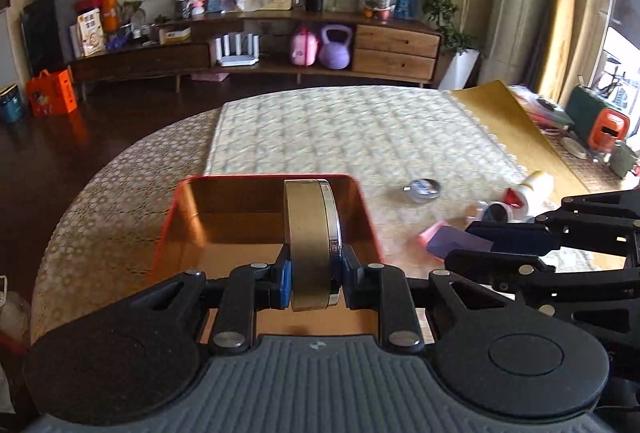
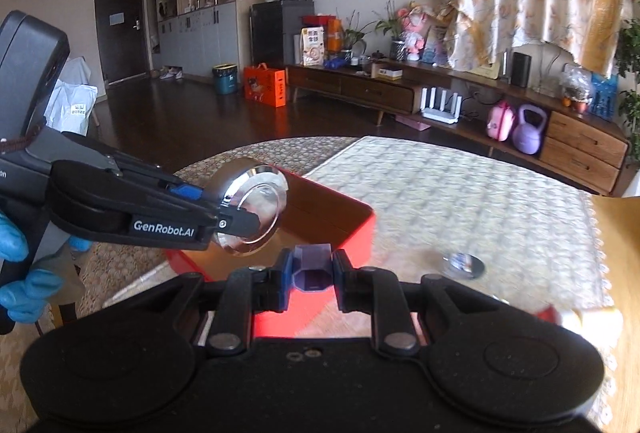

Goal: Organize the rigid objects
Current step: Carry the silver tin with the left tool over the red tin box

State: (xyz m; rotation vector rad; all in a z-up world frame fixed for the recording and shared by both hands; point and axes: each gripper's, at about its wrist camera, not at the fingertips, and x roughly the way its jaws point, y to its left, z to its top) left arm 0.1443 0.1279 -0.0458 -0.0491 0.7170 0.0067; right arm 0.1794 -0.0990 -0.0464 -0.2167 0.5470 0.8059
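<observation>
My left gripper (image 1: pixel 314 281) is shut on a round gold tin (image 1: pixel 312 241) held on edge above the open red box (image 1: pixel 192 201). In the right wrist view the same tin (image 2: pixel 256 209) shows its shiny silver face over the box (image 2: pixel 356 233), held by the left gripper (image 2: pixel 228 217). My right gripper (image 2: pixel 312 279) is shut on a small purple hexagonal block (image 2: pixel 312 269) at the box's near side. In the left wrist view the right gripper (image 1: pixel 472 249) holds the purple block (image 1: pixel 456 245) to the right of the box.
A small round silver tin (image 1: pixel 422 189) lies on the patterned tablecloth (image 1: pixel 320 129), also in the right wrist view (image 2: pixel 464 263). A white bottle (image 1: pixel 538 189) and small red-and-white items (image 1: pixel 500 207) lie at the right. A yellow mat (image 1: pixel 508 113) covers the table's far right.
</observation>
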